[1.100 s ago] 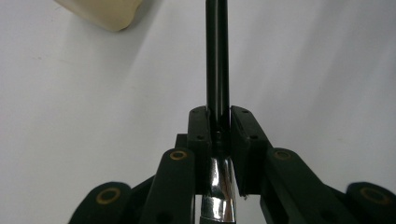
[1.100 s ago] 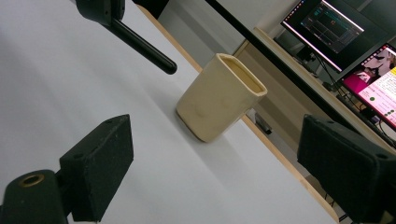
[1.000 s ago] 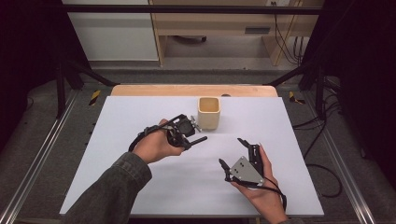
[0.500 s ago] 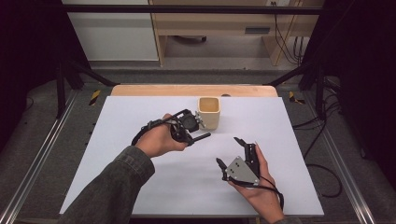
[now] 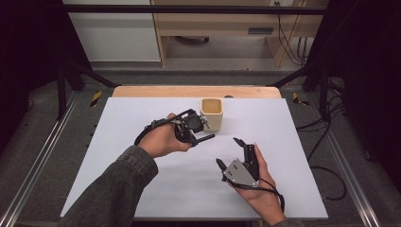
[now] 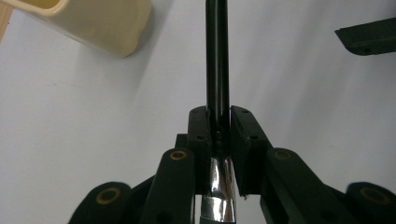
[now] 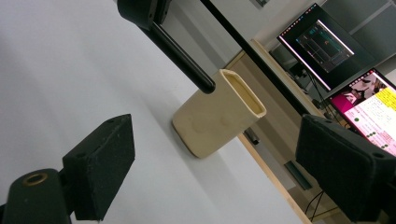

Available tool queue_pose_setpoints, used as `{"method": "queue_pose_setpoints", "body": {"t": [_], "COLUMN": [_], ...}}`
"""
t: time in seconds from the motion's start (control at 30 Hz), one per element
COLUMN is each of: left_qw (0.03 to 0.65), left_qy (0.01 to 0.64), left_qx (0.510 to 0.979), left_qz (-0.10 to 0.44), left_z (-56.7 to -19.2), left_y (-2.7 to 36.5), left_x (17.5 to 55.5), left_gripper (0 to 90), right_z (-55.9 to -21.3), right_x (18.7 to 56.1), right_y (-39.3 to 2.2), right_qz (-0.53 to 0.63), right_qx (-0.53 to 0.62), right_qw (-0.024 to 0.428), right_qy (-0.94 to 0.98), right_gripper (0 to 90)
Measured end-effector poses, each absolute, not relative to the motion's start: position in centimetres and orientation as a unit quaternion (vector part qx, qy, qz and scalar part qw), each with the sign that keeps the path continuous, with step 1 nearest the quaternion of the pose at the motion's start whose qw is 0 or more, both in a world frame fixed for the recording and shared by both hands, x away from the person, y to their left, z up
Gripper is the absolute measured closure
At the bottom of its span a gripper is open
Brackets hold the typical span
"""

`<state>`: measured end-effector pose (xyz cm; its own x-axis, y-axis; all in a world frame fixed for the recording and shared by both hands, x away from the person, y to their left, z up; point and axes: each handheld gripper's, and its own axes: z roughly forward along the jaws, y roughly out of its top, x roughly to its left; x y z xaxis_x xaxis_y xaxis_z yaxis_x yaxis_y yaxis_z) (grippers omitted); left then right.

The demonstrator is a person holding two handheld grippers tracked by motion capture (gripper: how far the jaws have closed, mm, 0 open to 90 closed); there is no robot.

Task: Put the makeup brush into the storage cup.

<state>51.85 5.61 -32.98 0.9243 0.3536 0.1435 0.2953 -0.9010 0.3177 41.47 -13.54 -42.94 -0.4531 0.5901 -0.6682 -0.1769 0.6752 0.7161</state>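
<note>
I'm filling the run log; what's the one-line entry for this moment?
left gripper: shut on black pen | right gripper: open, empty | cream cup: upright on table

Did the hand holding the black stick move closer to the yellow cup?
Yes. The left gripper, shut on the thin black stick, has shifted right and away toward the square cream cup, which stayed put.
</note>
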Motion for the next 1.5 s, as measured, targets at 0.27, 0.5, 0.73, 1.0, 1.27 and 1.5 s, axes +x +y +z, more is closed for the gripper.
{"method": "queue_pose_setpoints", "body": {"t": [0.27,0.5,0.73,1.0,1.27,1.5], "left_qw": [0.143,0.139,0.133,0.131,0.128,0.125], "left_qy": [0.162,0.156,0.148,0.145,0.143,0.137], "left_qx": [0.971,0.973,0.975,0.976,0.977,0.978], "left_qz": [0.100,0.103,0.098,0.099,0.096,0.099], "left_z": [-33.1,-33.4,-33.6,-33.7,-33.8,-33.8], "left_y": [5.4,5.0,4.4,4.2,4.1,4.0], "left_x": [51.7,51.5,51.3,51.2,51.2,50.9], "left_gripper": [78.4,78.4,78.4,78.4,78.4,78.4], "right_z": [-43.1,-43.1,-43.3,-43.8,-44.1,-44.2], "right_x": [41.2,41.2,41.0,41.3,41.9,41.9], "right_y": [-12.8,-12.4,-11.8,-10.9,-10.4,-9.9], "right_qz": [0.361,0.349,0.338,0.317,0.316,0.309], "right_qx": [0.116,0.102,0.081,0.058,0.056,0.044], "right_qw": [0.521,0.535,0.549,0.553,0.548,0.553], "right_qy": [0.764,0.763,0.761,0.768,0.773,0.773], "right_gripper": [14.4,15.7,19.2,23.0,24.6,26.6]}}
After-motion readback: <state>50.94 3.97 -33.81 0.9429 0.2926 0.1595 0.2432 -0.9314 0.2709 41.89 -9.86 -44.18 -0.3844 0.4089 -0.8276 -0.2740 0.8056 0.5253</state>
